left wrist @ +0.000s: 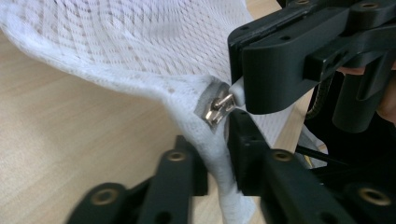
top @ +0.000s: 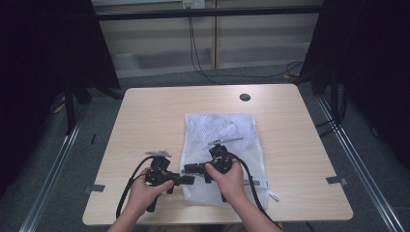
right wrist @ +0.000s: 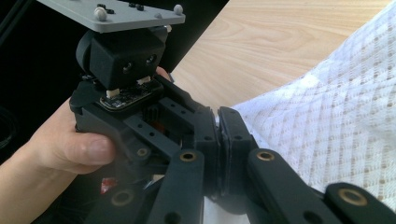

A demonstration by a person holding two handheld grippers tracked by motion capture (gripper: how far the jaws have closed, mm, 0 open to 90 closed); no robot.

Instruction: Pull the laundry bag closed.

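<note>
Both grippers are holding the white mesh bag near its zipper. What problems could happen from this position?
1. The right gripper pinches just the small zipper pull; it may slip out.
2. The left gripper clamps a thin fold of the mesh bag; pulling could tear or stretch the mesh.

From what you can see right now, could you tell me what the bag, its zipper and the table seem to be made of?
Bag: white open-weave mesh fabric, likely synthetic. Zipper: shiny silvery metal slider with a white tab, probably plastic. Table: pale wood grain, matte, possibly laminate.
</note>
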